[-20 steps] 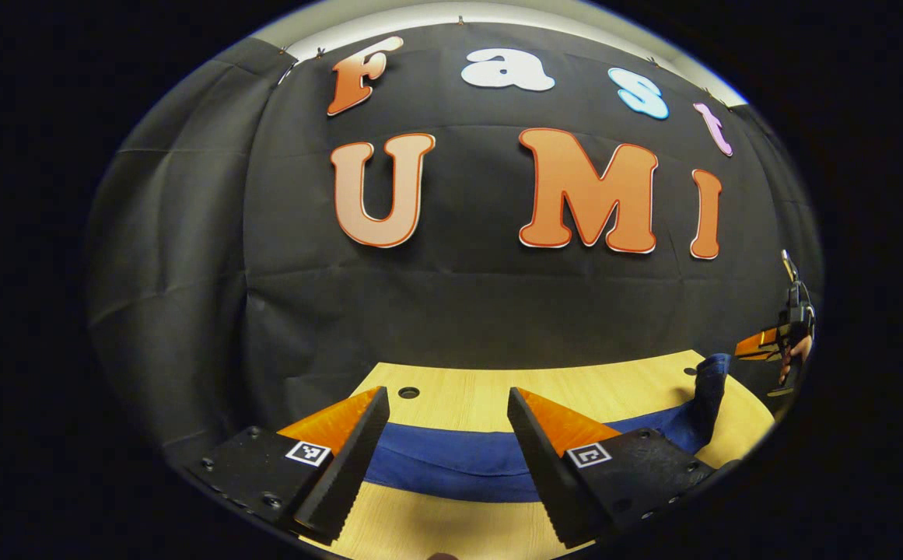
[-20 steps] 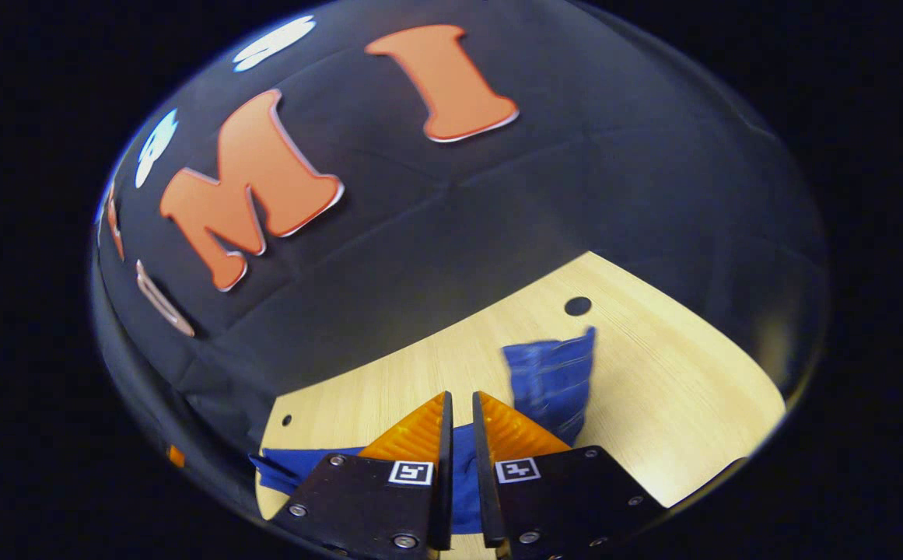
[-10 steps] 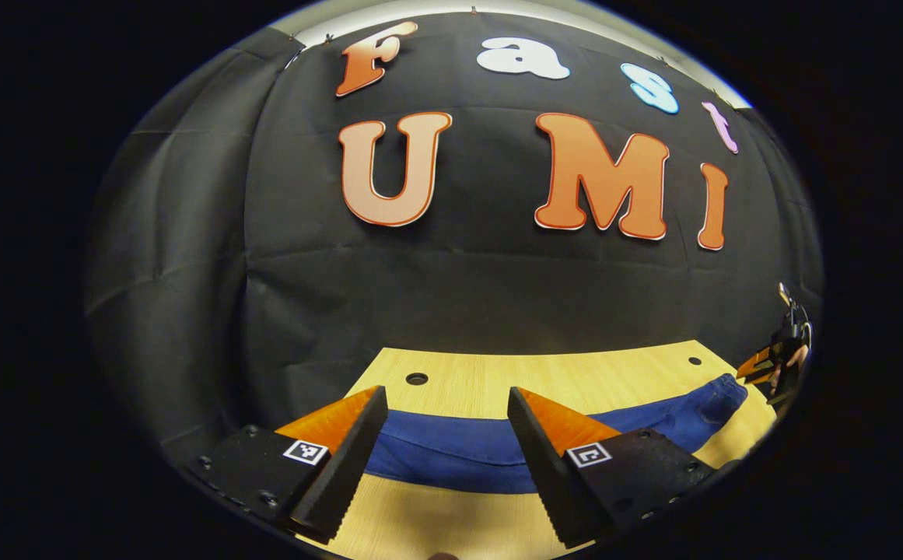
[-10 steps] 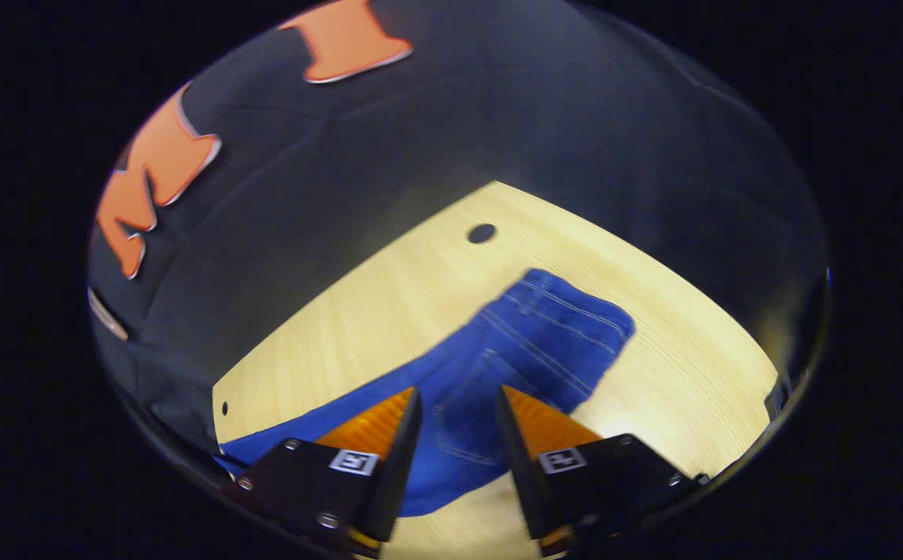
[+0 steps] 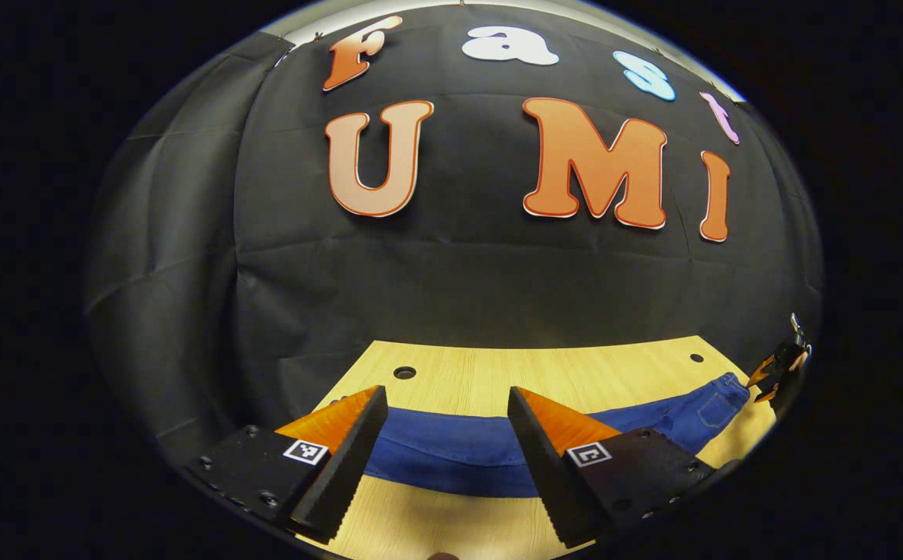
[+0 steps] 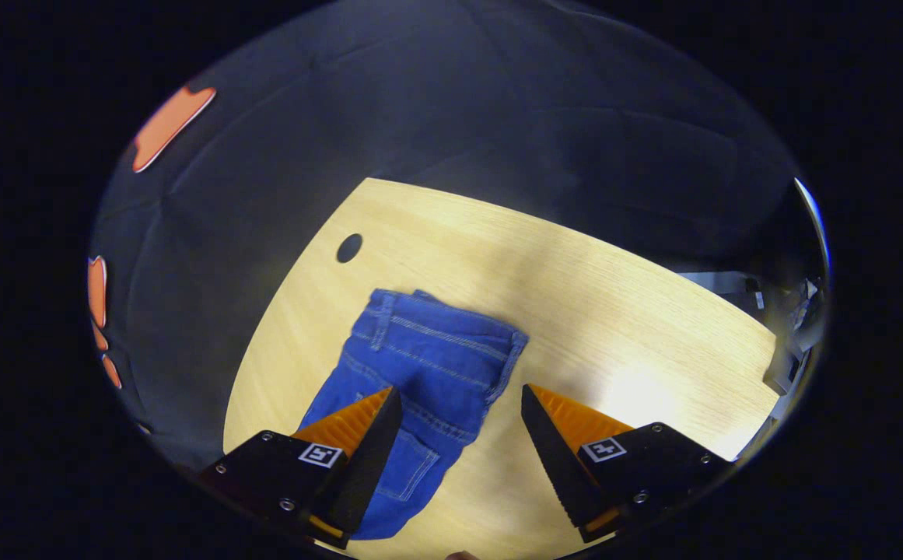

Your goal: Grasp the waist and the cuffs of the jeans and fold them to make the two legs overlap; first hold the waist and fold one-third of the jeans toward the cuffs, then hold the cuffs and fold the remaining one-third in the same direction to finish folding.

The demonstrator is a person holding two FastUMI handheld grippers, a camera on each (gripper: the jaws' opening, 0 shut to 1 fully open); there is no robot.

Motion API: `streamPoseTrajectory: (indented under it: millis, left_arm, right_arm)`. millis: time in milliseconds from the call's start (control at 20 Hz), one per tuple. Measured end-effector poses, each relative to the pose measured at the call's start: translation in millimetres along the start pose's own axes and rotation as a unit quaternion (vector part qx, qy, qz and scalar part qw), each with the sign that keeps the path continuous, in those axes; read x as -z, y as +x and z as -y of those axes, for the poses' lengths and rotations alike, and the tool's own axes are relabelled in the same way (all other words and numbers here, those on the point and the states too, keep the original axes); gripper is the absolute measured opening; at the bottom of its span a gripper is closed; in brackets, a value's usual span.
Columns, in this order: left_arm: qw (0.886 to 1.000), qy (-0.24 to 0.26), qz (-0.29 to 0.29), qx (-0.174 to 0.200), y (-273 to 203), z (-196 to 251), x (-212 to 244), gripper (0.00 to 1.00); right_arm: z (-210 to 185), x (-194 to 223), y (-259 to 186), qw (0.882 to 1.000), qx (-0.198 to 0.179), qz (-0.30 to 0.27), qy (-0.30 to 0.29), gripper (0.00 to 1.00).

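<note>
Blue jeans (image 5: 451, 451) lie flat across the wooden table (image 5: 544, 373), stretching from left to right in the left gripper view. My left gripper (image 5: 448, 404) hovers open above the legs, with nothing between its fingers. In the right gripper view the waist end of the jeans (image 6: 428, 350) lies flat, with waistband and a back pocket showing. My right gripper (image 6: 459, 400) stands open above the near edge of the waist, holding nothing. The right gripper (image 5: 778, 369) also appears small at the far right of the left gripper view, beside the waist end.
The table (image 6: 614, 311) has round cable holes (image 5: 404, 372) (image 6: 349, 247) near its back edge. Black cloth walls the booth behind it. Some grey equipment (image 6: 778, 311) sits past the table's right end.
My right gripper went from shut on the lifted waist to open; the waist now lies flat on the table. That gripper has turned and pulled back. The left gripper stayed open.
</note>
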State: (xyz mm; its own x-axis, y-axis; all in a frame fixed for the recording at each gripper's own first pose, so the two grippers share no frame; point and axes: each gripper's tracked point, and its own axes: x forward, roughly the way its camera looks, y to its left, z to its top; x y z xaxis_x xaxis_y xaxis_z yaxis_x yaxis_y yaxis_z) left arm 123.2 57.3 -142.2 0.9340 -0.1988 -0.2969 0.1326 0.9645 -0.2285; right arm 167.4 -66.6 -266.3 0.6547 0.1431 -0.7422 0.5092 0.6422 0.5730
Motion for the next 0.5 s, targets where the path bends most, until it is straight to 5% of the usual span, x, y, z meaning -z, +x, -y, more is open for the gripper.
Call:
streamPoseTrajectory:
  millis: [500]
  left_arm:
    - [1.000, 0.022, -0.019, -0.011, 2.7, 15.2, 7.2, 0.95]
  right_arm:
    - [-8.5, -7.8, 25.3, 0.998, -0.016, -0.026, 0.054, 0.93]
